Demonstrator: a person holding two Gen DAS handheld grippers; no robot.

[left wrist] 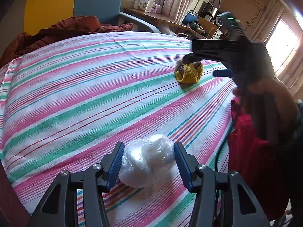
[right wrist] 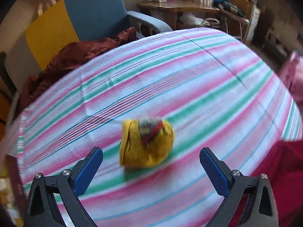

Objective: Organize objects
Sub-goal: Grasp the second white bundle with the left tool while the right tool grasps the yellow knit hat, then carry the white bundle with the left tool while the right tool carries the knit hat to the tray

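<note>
A crumpled clear plastic bag with white filling rests on the striped bedsheet. My left gripper has a blue pad against each side of it. A yellow knitted pouch, with red and grey items showing in its mouth, lies on the sheet. My right gripper hovers over it, jaws wide apart and touching nothing; this view is blurred. In the left wrist view, the right gripper hangs just above the yellow pouch, held by a person's hand.
A rust-brown jacket lies at the bed's far left by a blue and yellow chair. Red cloth covers the bed's right edge. A wooden desk with boxes stands behind, and pink fabric is at the right.
</note>
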